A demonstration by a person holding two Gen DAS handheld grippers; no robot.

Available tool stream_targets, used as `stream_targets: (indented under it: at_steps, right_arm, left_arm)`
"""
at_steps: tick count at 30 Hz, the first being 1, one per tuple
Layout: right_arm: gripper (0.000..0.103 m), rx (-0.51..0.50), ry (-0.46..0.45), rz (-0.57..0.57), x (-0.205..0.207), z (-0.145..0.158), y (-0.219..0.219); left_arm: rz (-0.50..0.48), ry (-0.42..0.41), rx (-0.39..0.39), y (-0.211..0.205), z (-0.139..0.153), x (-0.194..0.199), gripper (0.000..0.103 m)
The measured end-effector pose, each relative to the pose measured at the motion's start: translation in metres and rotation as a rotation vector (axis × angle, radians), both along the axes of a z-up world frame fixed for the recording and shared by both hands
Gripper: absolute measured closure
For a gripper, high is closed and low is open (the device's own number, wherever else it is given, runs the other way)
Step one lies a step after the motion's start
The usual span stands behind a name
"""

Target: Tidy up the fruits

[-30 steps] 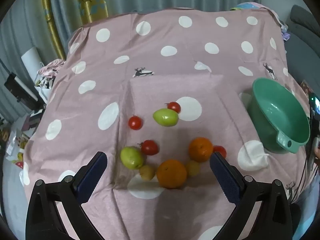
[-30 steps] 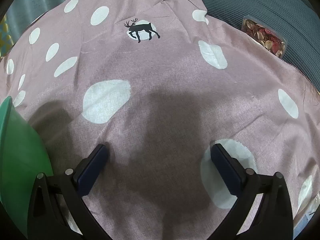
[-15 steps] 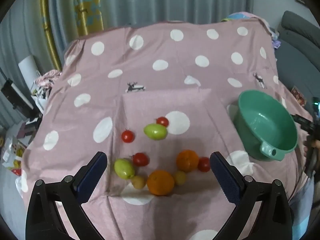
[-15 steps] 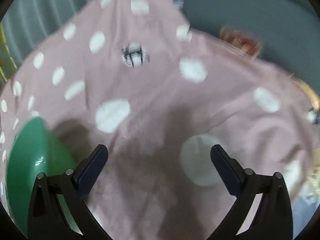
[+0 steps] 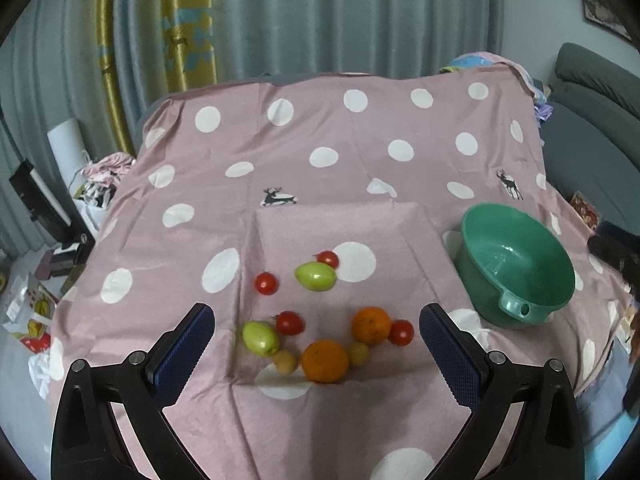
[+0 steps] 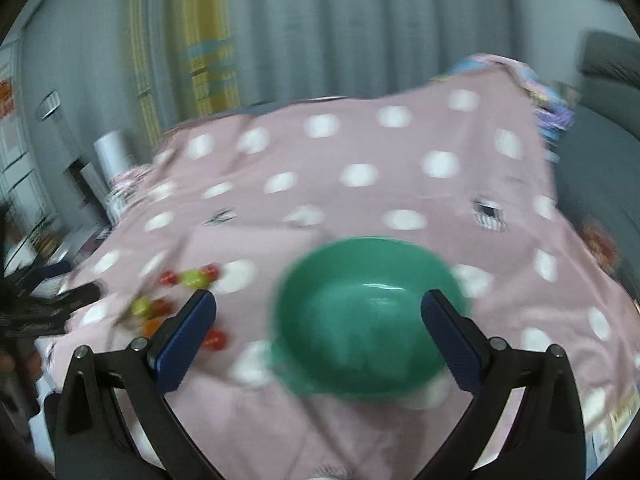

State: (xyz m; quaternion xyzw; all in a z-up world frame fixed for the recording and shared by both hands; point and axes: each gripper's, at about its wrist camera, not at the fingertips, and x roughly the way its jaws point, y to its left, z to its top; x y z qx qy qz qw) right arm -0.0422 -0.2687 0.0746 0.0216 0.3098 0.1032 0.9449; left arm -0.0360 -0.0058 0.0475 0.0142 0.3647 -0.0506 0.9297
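Observation:
Loose fruit lies on a pink spotted cloth: two oranges, two green fruits, several red tomatoes and two small yellowish fruits. An empty green bowl with a handle stands to their right. My left gripper hangs open above the near fruit, holding nothing. My right gripper is open and empty above the green bowl; its view is motion-blurred, with the fruit at the left.
Grey curtains with a yellow panel hang behind the table. A grey sofa stands at the right. Clutter, bags and a white roll sit on the floor at the left. A dark object sits beyond the bowl at the right edge.
Both grippers have risen and tilted up. The left view now takes in the whole table and curtains. The right gripper swung from bare cloth over to the green bowl. Neither gripper's opening has changed.

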Motion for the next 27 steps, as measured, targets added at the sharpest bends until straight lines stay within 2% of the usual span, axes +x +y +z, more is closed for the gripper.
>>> stream_targets:
  at_steps: [3, 6, 10, 27]
  right_arm:
    - [0.0, 0.008, 0.044, 0.152, -0.001, -0.008, 0.048]
    - [0.0, -0.017, 0.063, 0.202, -0.001, -0.013, 0.08]
    - [0.0, -0.043, 0.103, 0.241, 0.007, -0.024, 0.109]
    - [0.0, -0.068, 0.163, 0.25, 0.014, -0.047, 0.125]
  left_arm:
    - [0.011, 0.014, -0.012, 0.006, -0.002, -0.003, 0.001]
    - [0.018, 0.022, -0.028, 0.013, -0.003, -0.005, 0.001]
    - [0.045, 0.04, -0.012, 0.019, -0.007, -0.005, 0.001]
    - [0.036, 0.071, -0.01, 0.03, -0.02, 0.002, 0.001]
